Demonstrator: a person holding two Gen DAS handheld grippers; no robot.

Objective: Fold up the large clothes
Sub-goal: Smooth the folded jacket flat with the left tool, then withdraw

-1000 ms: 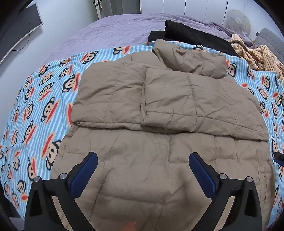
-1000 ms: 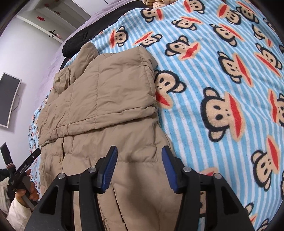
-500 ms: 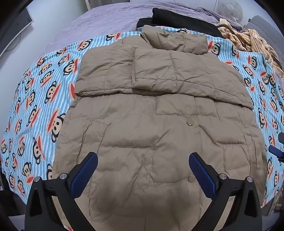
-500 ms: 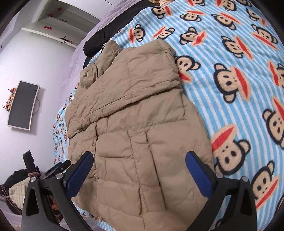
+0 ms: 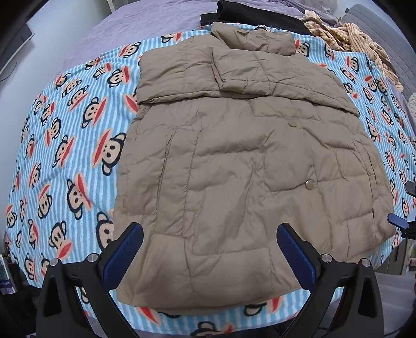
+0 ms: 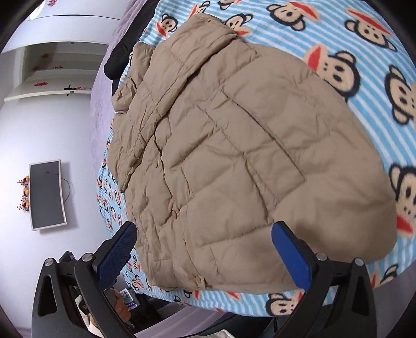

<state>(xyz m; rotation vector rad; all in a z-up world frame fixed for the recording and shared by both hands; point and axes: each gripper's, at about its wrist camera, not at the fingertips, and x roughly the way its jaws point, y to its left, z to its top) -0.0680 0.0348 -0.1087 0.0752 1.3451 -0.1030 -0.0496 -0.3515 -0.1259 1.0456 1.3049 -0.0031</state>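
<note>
Jaws on both grippers stand wide apart and hold nothing. The left gripper (image 5: pixel 209 252) hovers over the near hem of the jacket (image 5: pixel 247 166), and the right gripper (image 6: pixel 204 249) hangs over the jacket's (image 6: pixel 234 156) near right corner by the edge of the bed. One blue tip of the right gripper also shows at the right rim of the left wrist view.

The tan quilted jacket lies flat on a striped blanket (image 5: pixel 78 145) printed with monkey faces, its sleeves folded across the chest and its collar pointing away toward the far end. Two round snaps (image 5: pixel 310 184) show on its front.

Beyond the collar a black garment (image 5: pixel 249 13) lies on the purple bedspread (image 5: pixel 135 28), with a yellow striped cloth (image 5: pixel 358 39) heaped to its right. A dark screen (image 6: pixel 46 195) hangs on the white wall, and shelves (image 6: pixel 52 78) sit above it.
</note>
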